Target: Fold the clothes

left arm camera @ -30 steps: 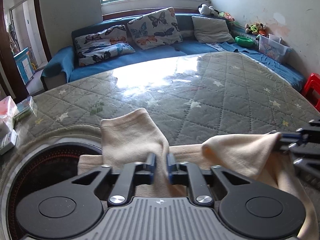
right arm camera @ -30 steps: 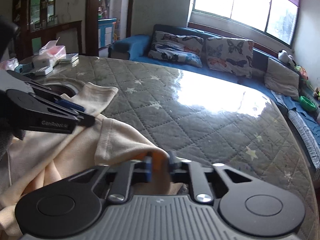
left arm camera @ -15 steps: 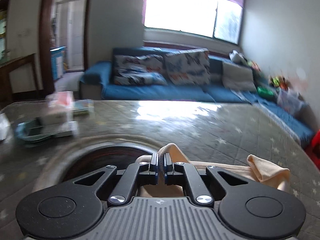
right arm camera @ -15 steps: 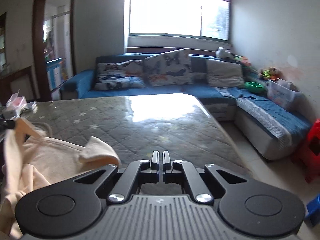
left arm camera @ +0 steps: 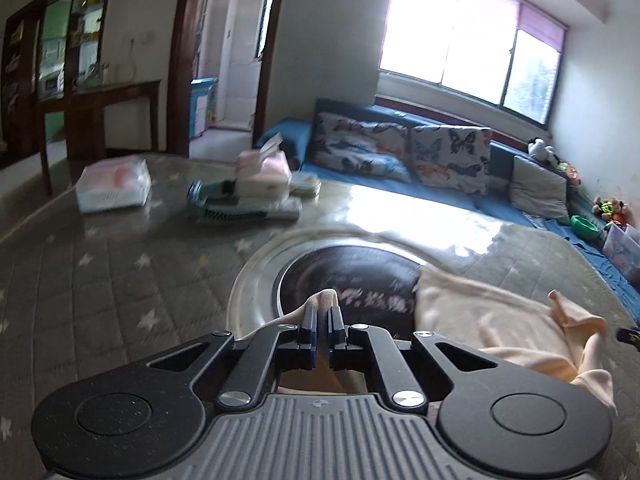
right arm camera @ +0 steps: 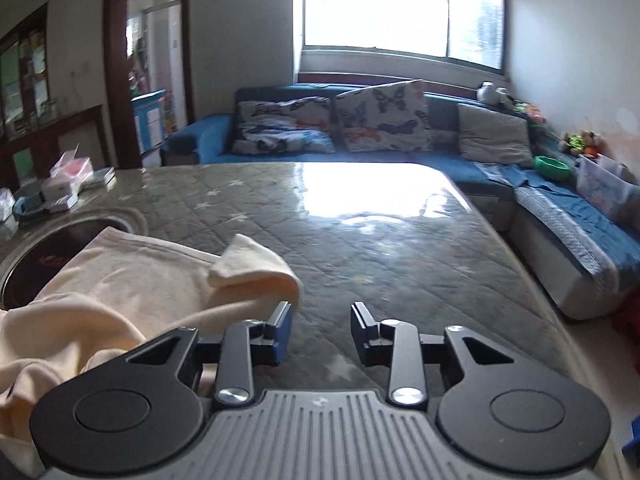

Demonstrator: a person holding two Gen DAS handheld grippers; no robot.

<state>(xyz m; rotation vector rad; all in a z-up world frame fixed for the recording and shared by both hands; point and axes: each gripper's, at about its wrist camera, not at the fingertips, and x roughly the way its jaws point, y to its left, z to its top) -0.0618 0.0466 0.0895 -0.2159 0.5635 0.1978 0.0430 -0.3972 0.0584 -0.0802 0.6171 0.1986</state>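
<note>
A grey star-quilted table (right arm camera: pixel 400 248) is carrying a cream garment (right arm camera: pixel 132 276) left of the right gripper (right arm camera: pixel 321 330), partly overlying a round dark inset (left arm camera: pixel 360 272); tissue packs (left arm camera: pixel 114 186) are sitting far ahead-left.

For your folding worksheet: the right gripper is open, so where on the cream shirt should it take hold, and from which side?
Probably the folded-over sleeve cuff of the cream shirt: it stands raised off the table just ahead-left of the right gripper. Approach from its right, where it is thin enough to pinch.
</note>
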